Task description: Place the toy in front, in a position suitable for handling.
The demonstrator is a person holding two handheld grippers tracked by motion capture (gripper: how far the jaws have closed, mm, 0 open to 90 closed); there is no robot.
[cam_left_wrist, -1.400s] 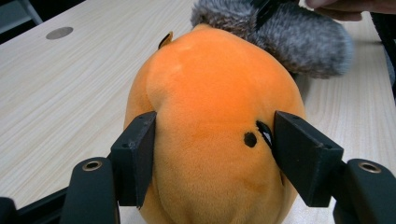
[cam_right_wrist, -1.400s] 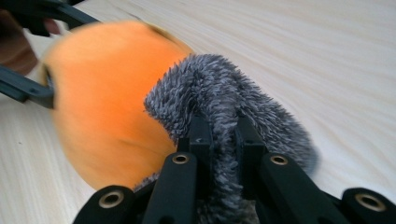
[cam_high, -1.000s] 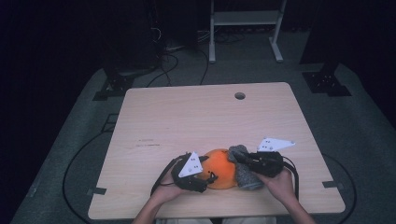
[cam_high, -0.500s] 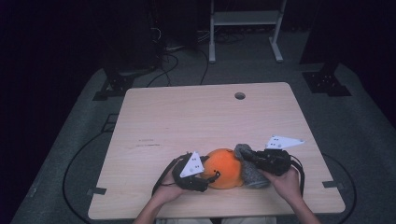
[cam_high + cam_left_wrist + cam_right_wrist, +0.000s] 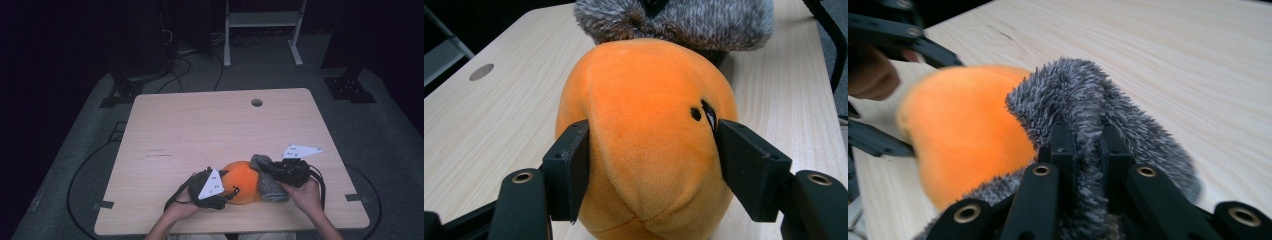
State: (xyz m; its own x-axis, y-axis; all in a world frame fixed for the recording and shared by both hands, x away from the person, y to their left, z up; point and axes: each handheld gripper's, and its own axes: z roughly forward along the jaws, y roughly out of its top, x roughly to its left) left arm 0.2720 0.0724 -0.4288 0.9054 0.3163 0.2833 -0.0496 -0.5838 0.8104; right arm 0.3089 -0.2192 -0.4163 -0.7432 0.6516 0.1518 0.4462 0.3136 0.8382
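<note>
An orange plush toy (image 5: 241,181) lies on the bench (image 5: 215,125) close to its near edge, somewhat right of the middle of that edge. A grey fuzzy cover (image 5: 267,177) sits against the toy's right side, touching it; in the left gripper view the grey pile lies across the far end of the orange body. The left tongs (image 5: 226,192) come in from the toy's left, held in the person's left hand (image 5: 182,205). Their jaws have just been closing, with the toy between them, and both pads now press into the orange plush on either side, one beside the small black stitched marks; the left tongs are grasping the toy. The right tongs (image 5: 267,167) reach in from the right, held in the right hand (image 5: 305,192). Their jaws are clenched on a fold of the grey cover, the fibres bunching up between and around the two black pads. A round hole (image 5: 257,102) marks the bench near its far edge.
</note>
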